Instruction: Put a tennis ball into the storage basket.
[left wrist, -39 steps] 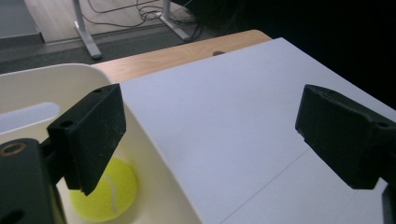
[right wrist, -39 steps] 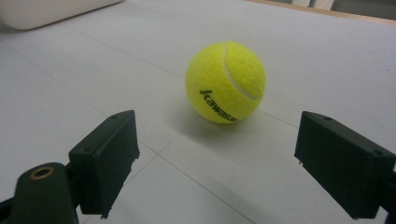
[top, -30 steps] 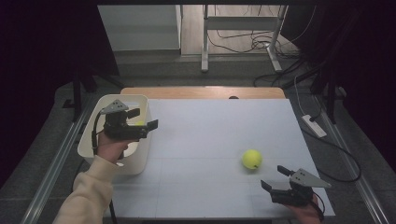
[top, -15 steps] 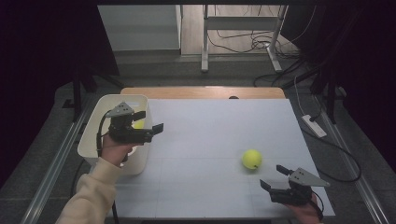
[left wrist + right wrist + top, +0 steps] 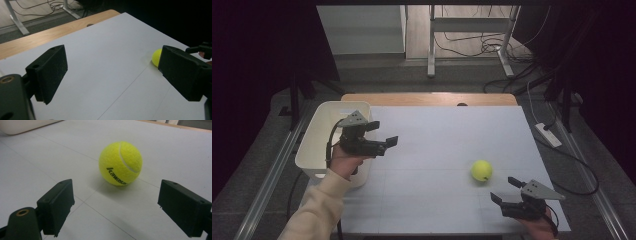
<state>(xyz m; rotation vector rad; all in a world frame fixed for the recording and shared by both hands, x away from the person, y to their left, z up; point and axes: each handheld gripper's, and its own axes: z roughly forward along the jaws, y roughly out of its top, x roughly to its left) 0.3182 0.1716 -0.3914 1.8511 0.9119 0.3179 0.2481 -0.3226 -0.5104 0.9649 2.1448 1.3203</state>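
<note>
A yellow tennis ball (image 5: 482,170) rests on the white table top (image 5: 437,145), toward the front right. My right gripper (image 5: 504,190) hovers just in front of the ball, near the table's front edge. In the right gripper view the ball (image 5: 120,163) sits a short way beyond the right gripper (image 5: 117,192), whose jaws stand open and empty. My left gripper (image 5: 383,134) hangs above the right rim of a white bin (image 5: 319,131) and points out over the table. In the left gripper view the left gripper (image 5: 112,67) is open and empty, and the ball (image 5: 157,57) peeks out beside its right jaw.
The bin stands at the table's left edge. A wooden strip (image 5: 427,98) runs along the table's far edge. A power strip (image 5: 548,135) and cables lie on the floor to the right. Metal rails flank the table.
My left gripper has moved rightward from above the bin to past its right rim, still open. The right gripper and the ball have stayed put.
</note>
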